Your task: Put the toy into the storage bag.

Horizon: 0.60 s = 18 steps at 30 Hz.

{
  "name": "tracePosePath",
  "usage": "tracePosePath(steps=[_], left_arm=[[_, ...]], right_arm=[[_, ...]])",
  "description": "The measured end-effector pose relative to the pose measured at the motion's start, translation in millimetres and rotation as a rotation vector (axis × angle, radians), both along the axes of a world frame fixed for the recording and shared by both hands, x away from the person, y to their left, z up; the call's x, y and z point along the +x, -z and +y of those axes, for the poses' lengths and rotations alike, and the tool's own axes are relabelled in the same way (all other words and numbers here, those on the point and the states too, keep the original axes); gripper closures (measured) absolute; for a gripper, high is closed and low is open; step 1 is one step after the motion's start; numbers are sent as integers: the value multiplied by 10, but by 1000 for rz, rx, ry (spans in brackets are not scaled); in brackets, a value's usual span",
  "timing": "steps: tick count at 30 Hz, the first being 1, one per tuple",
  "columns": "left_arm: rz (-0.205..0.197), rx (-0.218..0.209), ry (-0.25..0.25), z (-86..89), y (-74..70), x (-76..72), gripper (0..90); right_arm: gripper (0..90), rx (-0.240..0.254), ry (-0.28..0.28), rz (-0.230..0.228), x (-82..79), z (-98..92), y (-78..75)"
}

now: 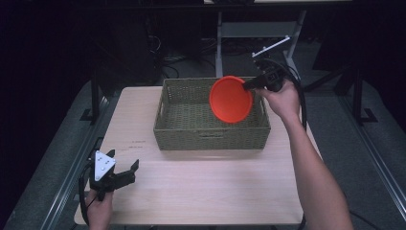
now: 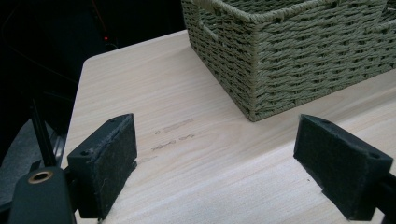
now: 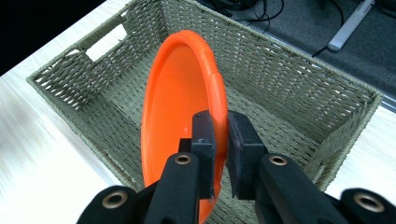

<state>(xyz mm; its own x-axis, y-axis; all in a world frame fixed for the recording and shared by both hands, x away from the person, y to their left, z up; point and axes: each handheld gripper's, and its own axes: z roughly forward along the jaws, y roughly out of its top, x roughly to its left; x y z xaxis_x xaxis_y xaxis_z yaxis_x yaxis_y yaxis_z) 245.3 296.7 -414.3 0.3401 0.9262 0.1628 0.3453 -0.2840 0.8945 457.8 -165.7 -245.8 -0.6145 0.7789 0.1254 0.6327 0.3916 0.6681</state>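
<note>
Orange plate (image 1: 231, 99) held on edge above wicker basket (image 1: 210, 135) | right gripper (image 3: 221, 135) jaws clamped on its rim | I judge it light, stiff, slick; rim is the hold | left gripper (image 2: 215, 158) jaws open over tabletop (image 1: 201, 187)

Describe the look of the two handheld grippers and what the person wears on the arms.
Both are black handheld tools. The left gripper has two chunky jaws faced with dark felt-like pads, brass-coloured screw eyelets, a grey three-cornered plate with small dark marks on top, and a black cable trailing off. The right gripper has the same black arms, pads and brass eyelets, and a thick black cable. Both forearms are bare, with no sleeves in view.
</note>
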Motion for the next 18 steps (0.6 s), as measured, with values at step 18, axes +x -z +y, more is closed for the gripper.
tracePosePath(steps=[18], left_arm=[[-1,-2,3,-8,3,2,128]], right_arm=[[820,-10,33,29,120,13,247]])
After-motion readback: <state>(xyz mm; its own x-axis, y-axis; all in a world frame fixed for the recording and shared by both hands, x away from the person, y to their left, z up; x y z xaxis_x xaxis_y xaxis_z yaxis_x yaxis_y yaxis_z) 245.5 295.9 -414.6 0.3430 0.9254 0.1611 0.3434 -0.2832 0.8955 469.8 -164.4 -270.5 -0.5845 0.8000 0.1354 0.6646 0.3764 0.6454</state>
